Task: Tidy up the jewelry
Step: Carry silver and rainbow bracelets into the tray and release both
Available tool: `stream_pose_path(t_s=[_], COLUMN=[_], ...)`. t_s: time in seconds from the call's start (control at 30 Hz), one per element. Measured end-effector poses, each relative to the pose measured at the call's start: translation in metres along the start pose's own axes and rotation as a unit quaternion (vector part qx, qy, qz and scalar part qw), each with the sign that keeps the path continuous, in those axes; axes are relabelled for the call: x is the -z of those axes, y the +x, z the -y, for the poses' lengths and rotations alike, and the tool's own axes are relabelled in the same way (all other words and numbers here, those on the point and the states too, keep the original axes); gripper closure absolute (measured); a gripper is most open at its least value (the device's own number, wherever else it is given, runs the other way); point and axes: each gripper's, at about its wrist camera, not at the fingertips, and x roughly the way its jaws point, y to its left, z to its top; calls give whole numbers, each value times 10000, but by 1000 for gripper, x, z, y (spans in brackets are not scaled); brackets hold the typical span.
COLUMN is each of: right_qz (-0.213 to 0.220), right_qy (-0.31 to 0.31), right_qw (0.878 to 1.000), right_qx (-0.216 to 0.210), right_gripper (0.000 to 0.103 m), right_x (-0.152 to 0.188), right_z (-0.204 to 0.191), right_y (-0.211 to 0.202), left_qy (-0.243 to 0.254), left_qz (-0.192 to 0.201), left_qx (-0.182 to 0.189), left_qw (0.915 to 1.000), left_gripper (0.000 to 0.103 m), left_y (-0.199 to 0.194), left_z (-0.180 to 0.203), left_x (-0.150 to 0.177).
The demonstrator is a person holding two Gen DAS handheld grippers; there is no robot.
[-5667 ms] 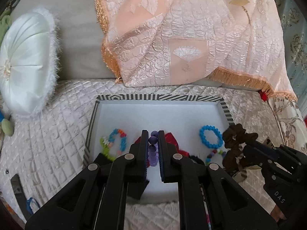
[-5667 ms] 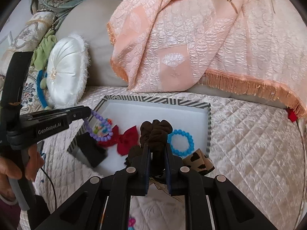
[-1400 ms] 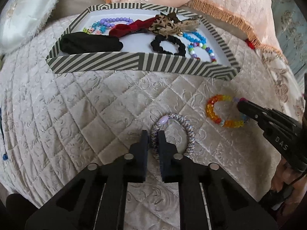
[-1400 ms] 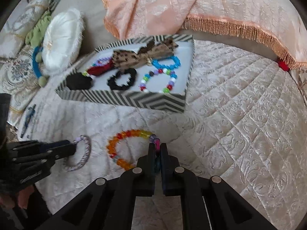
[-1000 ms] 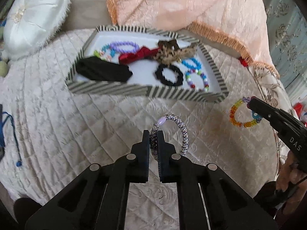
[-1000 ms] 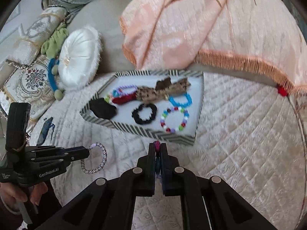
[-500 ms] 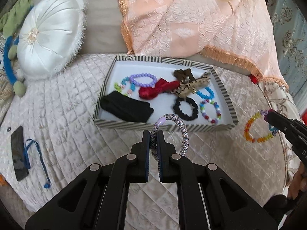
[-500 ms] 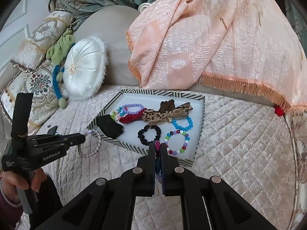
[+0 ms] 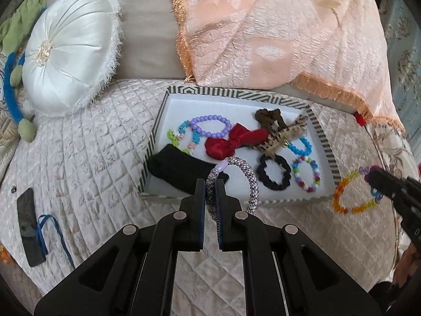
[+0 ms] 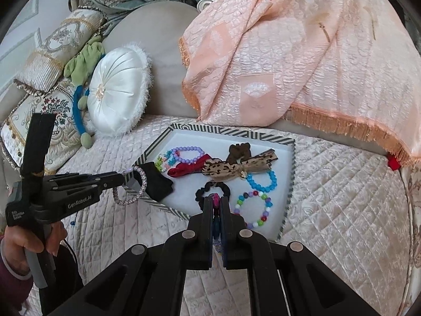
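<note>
Both bracelets have left the quilted cushion (image 9: 86,163) and hang lifted near the striped tray (image 9: 319,134). At 9 o'clock the left gripper (image 9: 210,192) clamps the silver woven bracelet (image 9: 243,171); at 3 o'clock the right gripper (image 9: 373,176) pinches the orange beaded bracelet (image 9: 342,192).

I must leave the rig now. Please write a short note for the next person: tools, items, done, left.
Left tool: shut on the silver rope bracelet, above the near edge of the striped tray.
Right tool: shut on the orange beaded bracelet, beside the tray.
Done: the other bracelets, scrunchies and bows lie in the tray.
Left: put both held bracelets in the tray.
</note>
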Motion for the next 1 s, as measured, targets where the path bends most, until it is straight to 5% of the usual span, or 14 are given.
stream_pose_path(t_s=[1.0], right_qz=[-801], right_qy=[-223], right_qw=[9932], right_qx=[-816], right_gripper=[99], right_x=[-31], right_z=[-45], right_y=[136], left_qy=[-163], left_qz=[-228], left_qx=[-311], left_qw=[9991], left_gripper=[97], left_y=[107], left_z=[-38], left_x=[-85])
